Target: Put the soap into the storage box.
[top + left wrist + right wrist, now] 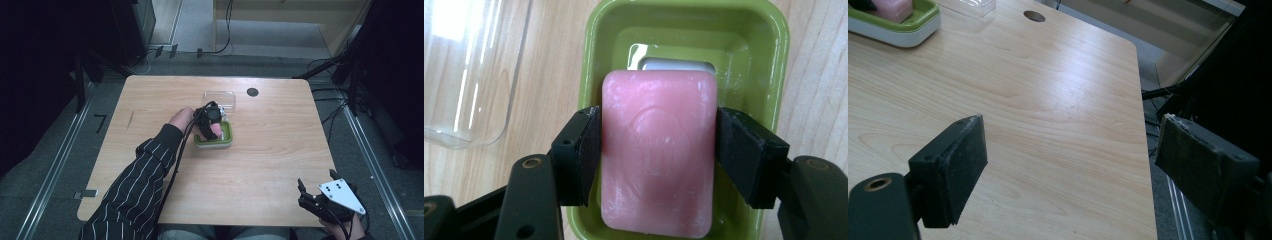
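Note:
A pink soap bar (659,155) is gripped on its two long sides by the pads of my left gripper (209,120), which is shut on it. The bar hangs just inside a green soap dish (774,60) with a white base, near the middle of the table (260,165). A pale insert (679,65) lies on the dish floor behind the bar. The dish (898,30) and soap (893,9) also appear far off in the right gripper view. My right gripper (303,195) rests at the table's front right corner, its jaws open (1073,150) over bare wood.
A clear plastic lid (220,98) lies just behind the dish, and it appears beside it in the left gripper view (469,75). A dark round hole (252,92) sits near the far edge. Cables and dark stands surround the table on the floor.

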`<state>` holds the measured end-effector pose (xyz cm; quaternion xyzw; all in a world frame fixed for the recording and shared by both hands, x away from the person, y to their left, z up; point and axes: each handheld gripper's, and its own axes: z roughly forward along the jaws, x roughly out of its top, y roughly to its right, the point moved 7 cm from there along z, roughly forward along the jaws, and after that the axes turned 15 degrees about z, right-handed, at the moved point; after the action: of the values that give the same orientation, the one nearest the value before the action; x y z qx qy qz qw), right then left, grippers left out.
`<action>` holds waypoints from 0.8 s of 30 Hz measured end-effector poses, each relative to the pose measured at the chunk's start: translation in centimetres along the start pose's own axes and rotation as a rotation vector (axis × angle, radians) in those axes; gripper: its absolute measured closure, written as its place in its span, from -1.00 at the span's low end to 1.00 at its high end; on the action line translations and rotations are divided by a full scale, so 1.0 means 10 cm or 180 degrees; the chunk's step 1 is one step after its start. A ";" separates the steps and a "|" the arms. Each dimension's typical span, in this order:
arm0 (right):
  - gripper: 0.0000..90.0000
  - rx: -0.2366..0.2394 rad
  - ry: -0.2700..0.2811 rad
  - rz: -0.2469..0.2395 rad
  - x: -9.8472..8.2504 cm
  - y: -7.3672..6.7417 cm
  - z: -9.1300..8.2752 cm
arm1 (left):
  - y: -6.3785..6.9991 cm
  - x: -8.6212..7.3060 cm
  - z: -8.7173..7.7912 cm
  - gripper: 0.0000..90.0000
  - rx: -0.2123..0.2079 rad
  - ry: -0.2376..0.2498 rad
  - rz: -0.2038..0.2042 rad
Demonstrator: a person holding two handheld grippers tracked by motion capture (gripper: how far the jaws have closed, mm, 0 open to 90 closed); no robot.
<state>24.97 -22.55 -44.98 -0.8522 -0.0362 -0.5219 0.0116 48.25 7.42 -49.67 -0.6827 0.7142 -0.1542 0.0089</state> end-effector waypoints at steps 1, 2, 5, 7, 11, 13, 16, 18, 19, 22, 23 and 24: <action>-0.69 0.0003 0.0001 -0.0005 0.00 0.00 0.00 | 0.00 0.00 -0.01 -0.18 -0.0006 -0.0002 0.0015; -0.69 0.0003 0.0000 -0.0006 0.00 0.00 0.00 | -0.01 0.00 -0.02 -0.18 0.0013 -0.0006 0.0028; -0.69 0.0002 -0.0001 -0.0002 0.00 0.00 0.00 | -0.01 0.00 -0.04 -0.20 0.0033 -0.0006 0.0002; -0.69 0.0003 -0.0002 0.0006 0.00 0.00 0.00 | -0.01 0.00 -0.07 -0.21 0.0036 -0.0011 0.0010; -0.69 0.0008 0.0003 0.0004 0.00 0.01 0.00 | -0.02 0.01 -0.12 -0.35 0.0066 -0.0009 -0.0086; -0.69 0.0008 0.0004 0.0003 0.00 0.01 0.00 | -0.02 0.01 -0.15 -0.38 0.0062 -0.0017 -0.0108; -0.69 0.0009 0.0005 0.0005 0.00 0.00 0.00 | -0.01 0.00 -0.18 -0.52 0.0054 -0.0072 -0.0157; -0.69 0.0012 0.0003 0.0008 0.00 0.00 0.00 | 0.00 0.00 -0.19 -0.64 0.0057 -0.0119 -0.0203; -0.69 0.0018 0.0009 -0.0011 0.01 0.00 0.00 | 0.01 -0.01 -0.20 -0.67 0.0045 -0.0130 -0.0226; -0.69 0.0022 0.0004 -0.0008 0.01 -0.01 0.00 | 0.02 -0.04 -0.23 -0.73 0.0017 -0.0159 -0.0279; -0.69 0.0021 0.0002 -0.0007 0.01 -0.01 0.00 | 0.02 -0.05 -0.24 -0.74 0.0019 -0.0166 -0.0309; -0.69 0.0022 0.0003 -0.0006 0.01 -0.01 0.00 | 0.02 -0.06 -0.25 -0.78 0.0026 -0.0178 -0.0342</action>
<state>25.03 -22.41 -44.94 -0.8518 -0.0387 -0.5222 0.0142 47.53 8.52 -47.45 -0.7240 0.6754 -0.1382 0.0233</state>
